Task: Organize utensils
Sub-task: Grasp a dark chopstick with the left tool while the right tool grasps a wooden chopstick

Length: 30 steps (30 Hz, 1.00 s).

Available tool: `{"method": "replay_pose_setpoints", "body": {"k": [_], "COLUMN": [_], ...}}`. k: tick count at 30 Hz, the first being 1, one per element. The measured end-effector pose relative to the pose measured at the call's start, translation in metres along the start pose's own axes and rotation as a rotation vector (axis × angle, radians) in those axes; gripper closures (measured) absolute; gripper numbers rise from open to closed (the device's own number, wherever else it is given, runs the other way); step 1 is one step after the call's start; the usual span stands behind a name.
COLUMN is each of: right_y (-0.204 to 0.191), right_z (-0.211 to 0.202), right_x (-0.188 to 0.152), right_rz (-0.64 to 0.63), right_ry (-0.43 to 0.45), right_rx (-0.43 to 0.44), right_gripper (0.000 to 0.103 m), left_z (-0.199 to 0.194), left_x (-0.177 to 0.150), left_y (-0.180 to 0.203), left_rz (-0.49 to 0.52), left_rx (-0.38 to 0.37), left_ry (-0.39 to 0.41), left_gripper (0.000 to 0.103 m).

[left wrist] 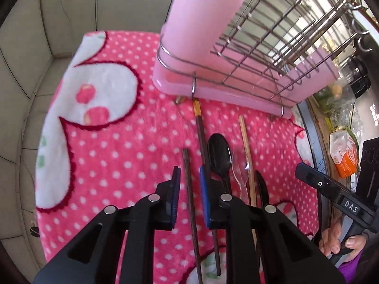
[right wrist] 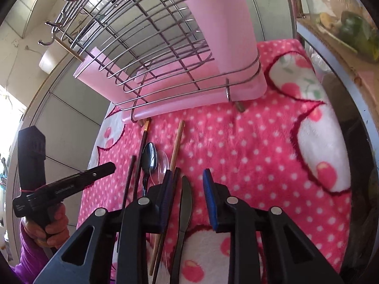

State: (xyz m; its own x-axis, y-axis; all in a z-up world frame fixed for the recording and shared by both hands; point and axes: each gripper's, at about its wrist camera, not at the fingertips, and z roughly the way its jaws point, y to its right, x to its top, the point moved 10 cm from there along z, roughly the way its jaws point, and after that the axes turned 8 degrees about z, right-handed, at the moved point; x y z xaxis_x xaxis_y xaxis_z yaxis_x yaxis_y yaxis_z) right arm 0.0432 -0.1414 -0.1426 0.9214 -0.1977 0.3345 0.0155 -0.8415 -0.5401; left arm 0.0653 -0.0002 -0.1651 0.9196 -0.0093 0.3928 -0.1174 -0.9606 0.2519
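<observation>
Several utensils lie side by side on a pink dotted blanket (left wrist: 118, 142). My left gripper (left wrist: 189, 168) is open and straddles a dark chopstick (left wrist: 188, 189), with a gap at each blue pad. To its right lie a gold-banded dark chopstick (left wrist: 200, 130), a black spoon (left wrist: 219, 153), a clear plastic spoon (left wrist: 240, 165), a pale wooden chopstick (left wrist: 246, 146) and a black knife (left wrist: 261, 184). My right gripper (right wrist: 187, 171) is open around that black knife (right wrist: 186, 198), and its pads are not pressing on it. Behind the utensils stands a wire rack (left wrist: 260, 47) holding a pink utensil cup (left wrist: 201, 19).
The rack sits on a pink drip tray (left wrist: 213, 90) at the blanket's far edge. Tiled wall rises on the left in the left wrist view. A shelf edge with a packet (left wrist: 343, 151) and greens borders the right. A hand (right wrist: 47, 227) holds the other gripper.
</observation>
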Motion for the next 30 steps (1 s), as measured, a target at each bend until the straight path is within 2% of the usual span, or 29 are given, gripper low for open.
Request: {"method": "replay_pose_setpoints", "body": {"k": [8,10,11,12,22,30], "right_y": [0.003,0.002,0.002,0.001,-0.019,-0.023], "right_z": [0.007,0.009,0.010,0.012,0.042,0.084], "right_x": [0.003,0.005,0.006,0.007,0.022,0.037], "right_rz": [0.012,0.009,0.009,0.009,0.022,0.004], "right_ry": [-0.022,-0.027,-0.029,-0.034,-0.097,-0.127], "right_rx": [0.013,0.014,0.015,0.017,0.033,-0.076], "right_gripper": [0.077,0.077,0.077,0.077,0.076,0.076], "left_z": [0.036,0.042,0.042,0.043,0.023,-0.004], "left_x": [-0.001,0.000,0.000,0.001,0.003,-0.001], "left_y": [-0.002,-0.002,-0.002,-0.002,-0.016,-0.030], "left_rz": [0.023,0.028,0.035,0.039,-0.026,-0.042], "left_rx": [0.085,0.096,0.100,0.104,0.055,0.009], "left_ry": [-0.103,-0.103,-0.101,-0.098,-0.046,-0.009], "left_gripper": [0.087,0.087,0.089,0.096,0.098,0.098]}}
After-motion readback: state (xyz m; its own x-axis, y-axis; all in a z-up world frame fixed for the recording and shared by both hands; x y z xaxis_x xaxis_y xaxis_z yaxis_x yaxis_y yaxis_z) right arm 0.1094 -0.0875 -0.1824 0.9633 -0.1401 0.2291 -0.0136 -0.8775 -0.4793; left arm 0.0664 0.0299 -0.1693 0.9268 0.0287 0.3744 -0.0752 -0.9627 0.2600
